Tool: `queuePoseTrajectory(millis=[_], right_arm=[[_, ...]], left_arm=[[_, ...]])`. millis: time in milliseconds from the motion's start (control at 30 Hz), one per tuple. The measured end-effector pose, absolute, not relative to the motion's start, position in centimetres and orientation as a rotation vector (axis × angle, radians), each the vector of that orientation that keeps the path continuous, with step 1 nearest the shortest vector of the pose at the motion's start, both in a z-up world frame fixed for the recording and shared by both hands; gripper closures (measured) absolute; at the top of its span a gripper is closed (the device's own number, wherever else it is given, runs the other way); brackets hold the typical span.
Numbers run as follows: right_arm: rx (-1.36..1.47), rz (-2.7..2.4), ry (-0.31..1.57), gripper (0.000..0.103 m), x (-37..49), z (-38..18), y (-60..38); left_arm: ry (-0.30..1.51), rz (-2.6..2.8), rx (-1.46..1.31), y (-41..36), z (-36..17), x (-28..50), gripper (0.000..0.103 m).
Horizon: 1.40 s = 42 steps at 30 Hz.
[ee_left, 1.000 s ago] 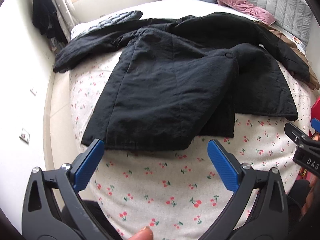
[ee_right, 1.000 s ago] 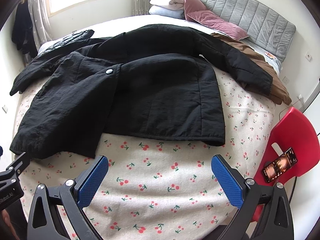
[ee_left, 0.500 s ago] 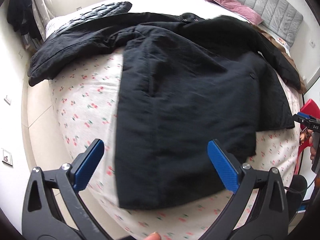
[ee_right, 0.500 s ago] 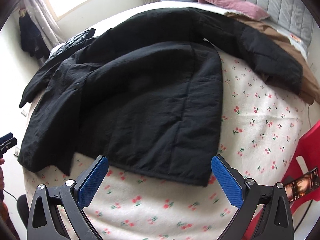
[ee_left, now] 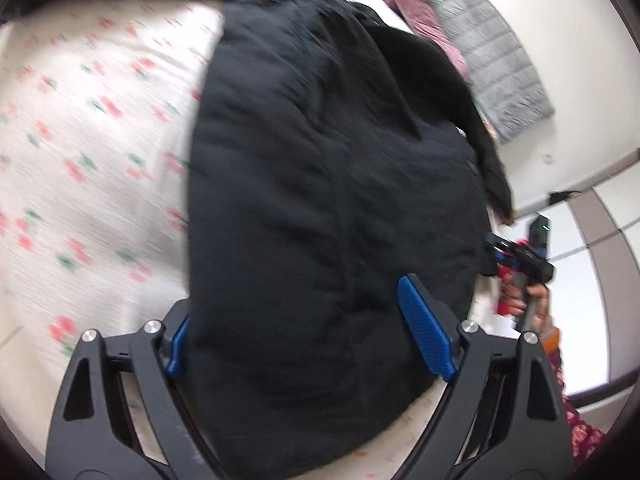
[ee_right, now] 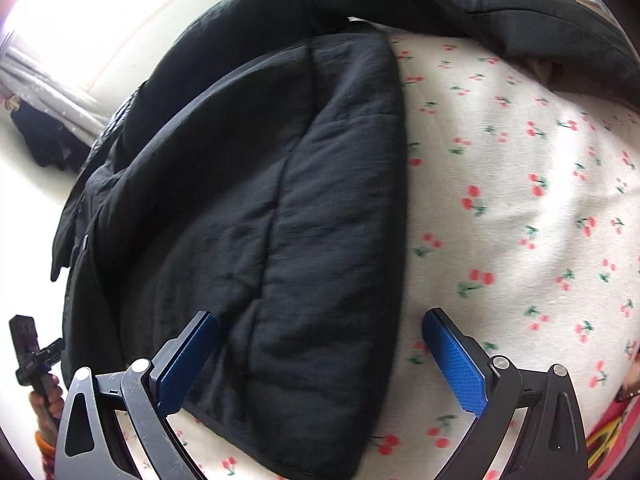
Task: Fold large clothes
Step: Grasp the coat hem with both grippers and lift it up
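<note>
A large black padded coat [ee_left: 328,200] lies spread on the cherry-print bed sheet [ee_left: 88,168]. My left gripper [ee_left: 304,320] is open, its blue pads astride the coat's left hem corner, close over the fabric. My right gripper [ee_right: 320,356] is open, its pads astride the coat's [ee_right: 256,208] right hem corner on the sheet [ee_right: 520,208]. Each gripper shows small at the edge of the other's view: the right one in the left wrist view [ee_left: 520,256], the left one in the right wrist view [ee_right: 32,352].
A grey padded headboard [ee_left: 496,76] and pink pillows [ee_left: 416,4] lie at the far end of the bed. A brown garment [ee_right: 560,68] lies under the coat's right sleeve. Dark clothes [ee_right: 44,140] hang by the curtain near the window.
Both grippers have moved forward and down to the coat's hem, from well back over the sheet to right at its two lower corners. Both stay open.
</note>
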State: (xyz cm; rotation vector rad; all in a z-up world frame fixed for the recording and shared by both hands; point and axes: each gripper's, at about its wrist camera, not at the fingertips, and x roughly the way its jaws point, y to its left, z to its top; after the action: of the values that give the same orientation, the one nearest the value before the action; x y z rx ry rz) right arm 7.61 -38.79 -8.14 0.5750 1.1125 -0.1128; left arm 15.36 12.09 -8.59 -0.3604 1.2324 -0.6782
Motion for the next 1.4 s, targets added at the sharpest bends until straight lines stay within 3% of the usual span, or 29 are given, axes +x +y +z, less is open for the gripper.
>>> queuePoseTrajectory(millis=[33, 67, 100, 133, 167, 200, 267, 333, 533, 700, 800, 900, 1000, 1067, 1167, 1267, 1300, 1400], right_arm=[[0.561, -0.094, 1.113, 0.014, 7.7, -8.1, -37.8], [0.543, -0.092, 1.116, 0.021, 7.8, -7.9, -37.0], [0.542, -0.084, 1.116, 0.042, 7.7, -7.8, -36.6], [0.557, -0.077, 1.109, 0.060, 7.5, -7.6, -36.4], [0.588, -0.059, 1.100, 0.071, 7.2, -7.4, -36.3], [0.622, -0.040, 1.086, 0.086, 6.7, -6.9, -36.3], [0.606, -0.019, 1.046, 0.090, 5.8, -4.7, -36.3], [0.584, 0.017, 0.984, 0.092, 4.2, -1.4, -35.6], [0.481, 0.018, 0.816, 0.093, -1.7, 9.2, -36.3], [0.416, -0.049, 0.825, 0.093, -5.9, 13.6, -36.3], [0.379, -0.108, 0.927, 0.093, -7.3, 13.3, -36.5], [0.314, -0.171, 1.112, 0.092, -7.5, 9.0, -35.9], [0.229, -0.229, 1.314, 0.090, -7.2, 3.2, -34.7], [0.175, -0.264, 1.431, 0.084, -6.8, -0.1, -34.5], [0.145, -0.275, 1.462, 0.069, -7.1, -0.1, -34.3], [0.136, -0.296, 1.380, 0.044, -6.0, 3.7, -35.7], [0.132, -0.309, 1.348, 0.033, -5.5, 4.8, -36.3], [0.164, -0.356, 1.254, 0.028, -2.9, 8.2, -39.3]], left_arm=[[1.227, -0.689, -0.336, 11.3, -8.5, 14.7, 0.016], [1.225, -0.701, -0.301, 10.4, -8.3, 13.9, 0.024], [1.231, -0.706, -0.286, 10.0, -8.1, 13.5, 0.029], [1.240, -0.703, -0.281, 9.6, -7.9, 13.0, 0.044], [1.256, -0.702, -0.294, 9.4, -7.9, 12.8, 0.064], [1.274, -0.692, -0.310, 9.3, -7.9, 12.7, 0.072], [1.271, -0.671, -0.349, 9.4, -6.7, 12.3, 0.084], [1.225, -0.678, -0.372, 9.6, -4.4, 12.0, 0.086], [1.067, -0.728, -0.472, 11.6, 4.5, 9.4, 0.087], [1.104, -0.738, -0.402, 12.0, 7.7, 5.7, 0.087], [1.187, -0.719, -0.269, 11.8, 6.3, 3.5, 0.086], [1.332, -0.659, -0.082, 10.2, 2.2, 1.5, 0.080], [1.414, -0.553, 0.089, 9.0, -1.3, 0.5, 0.067], [1.442, -0.503, 0.159, 8.6, -2.6, 0.4, 0.054], [1.424, -0.503, 0.171, 8.6, -0.9, 1.3, 0.044], [1.319, -0.483, 0.228, 8.5, 2.9, 2.8, 0.025], [1.287, -0.474, 0.248, 8.5, 3.5, 3.6, 0.024], [1.208, -0.450, 0.279, 7.0, 6.6, 8.0, 0.023]])
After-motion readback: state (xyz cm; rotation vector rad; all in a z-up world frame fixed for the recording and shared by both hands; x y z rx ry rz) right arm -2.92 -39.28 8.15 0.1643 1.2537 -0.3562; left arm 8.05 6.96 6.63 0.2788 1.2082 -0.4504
